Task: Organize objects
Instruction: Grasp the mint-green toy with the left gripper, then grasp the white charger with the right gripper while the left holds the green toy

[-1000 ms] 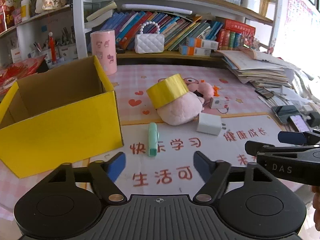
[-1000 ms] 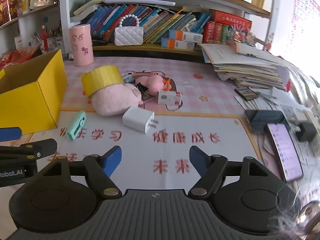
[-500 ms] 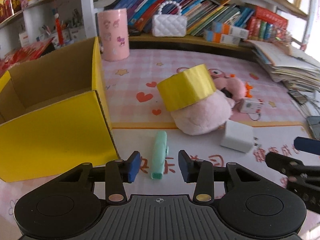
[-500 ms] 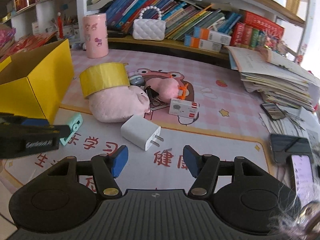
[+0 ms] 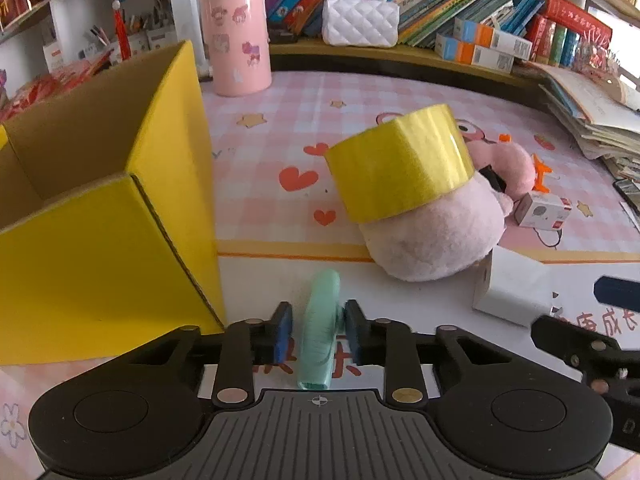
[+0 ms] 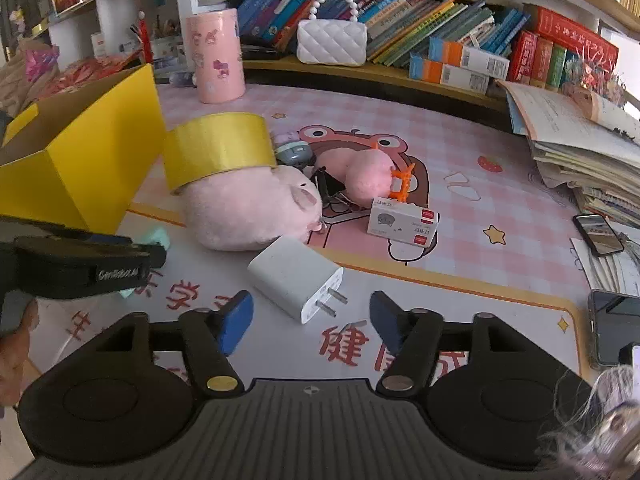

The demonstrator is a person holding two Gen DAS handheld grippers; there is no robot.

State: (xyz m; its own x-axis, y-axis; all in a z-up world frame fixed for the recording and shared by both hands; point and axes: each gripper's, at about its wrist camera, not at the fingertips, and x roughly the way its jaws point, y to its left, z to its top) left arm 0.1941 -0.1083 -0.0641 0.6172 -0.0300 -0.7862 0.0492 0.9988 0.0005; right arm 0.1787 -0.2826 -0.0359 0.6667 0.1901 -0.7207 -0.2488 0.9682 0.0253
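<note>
A mint-green clip-like object (image 5: pixel 319 328) lies on the desk mat between the jaws of my left gripper (image 5: pixel 318 330), which are nearly closed around it; the right pad seems to touch it, a small gap shows on the left. An open yellow cardboard box (image 5: pixel 100 216) stands just left of it. A yellow tape roll (image 5: pixel 400 164) rests on a pink plush toy (image 5: pixel 432 236). A white charger plug (image 6: pixel 298 276) lies just ahead of my right gripper (image 6: pixel 310 322), which is open and empty. A small white card box (image 6: pixel 402 222) lies behind it.
A pink cylinder holder (image 5: pixel 236 40) and a white quilted purse (image 5: pixel 360 20) stand at the back below the bookshelf. A stack of papers and books (image 6: pixel 580 140) fills the right side. Phones (image 6: pixel 614 328) lie at the right edge.
My left gripper moved forward and down over the mint-green object and its jaws narrowed around it. My right gripper moved closer to the white charger plug, still open.
</note>
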